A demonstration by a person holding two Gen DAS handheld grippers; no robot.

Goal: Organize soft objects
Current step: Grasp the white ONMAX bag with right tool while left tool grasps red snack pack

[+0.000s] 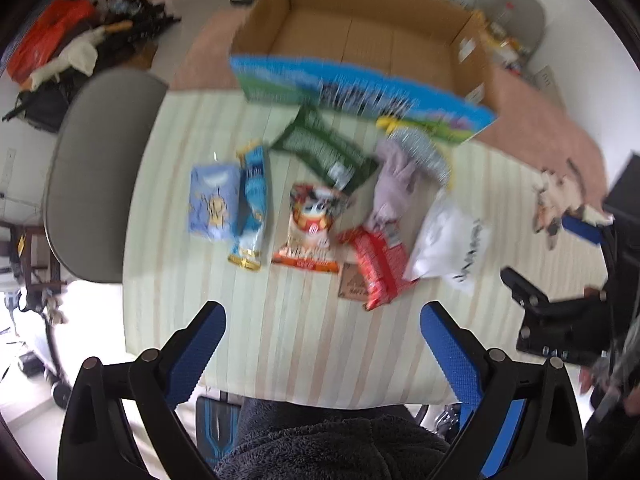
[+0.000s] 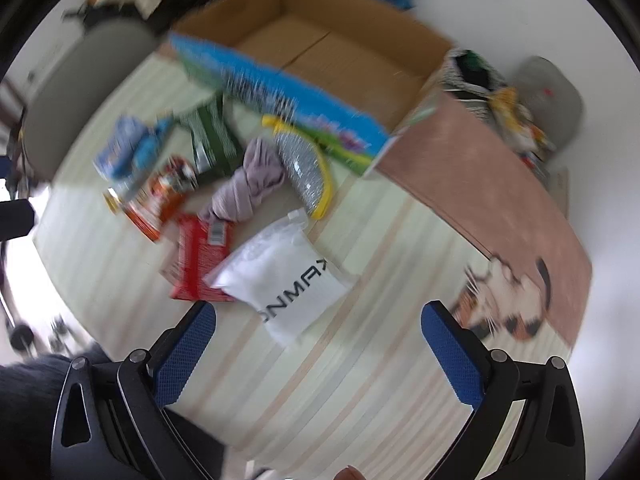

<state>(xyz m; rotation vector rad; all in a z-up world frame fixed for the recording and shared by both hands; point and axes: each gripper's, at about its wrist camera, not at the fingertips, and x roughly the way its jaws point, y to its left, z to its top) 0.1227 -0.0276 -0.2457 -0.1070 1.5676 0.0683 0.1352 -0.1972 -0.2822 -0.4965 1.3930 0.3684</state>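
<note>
Meanwhile both tongs (image 1: 322, 336) (image 2: 318, 338) hover spread; white pouch (image 2: 280, 276) lies diagonally, pointing boxward.

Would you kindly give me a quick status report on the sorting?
Left hand-held gripper and right hand-held gripper open, empty. Snack packets, white pouch loose on table; cardboard box empty. Nothing blocking.

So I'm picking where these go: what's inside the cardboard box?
The cardboard box shows only bare brown floor and walls in both views. Its near wall hides the strip of floor just behind it, so something flat there couldn't be seen.
</note>
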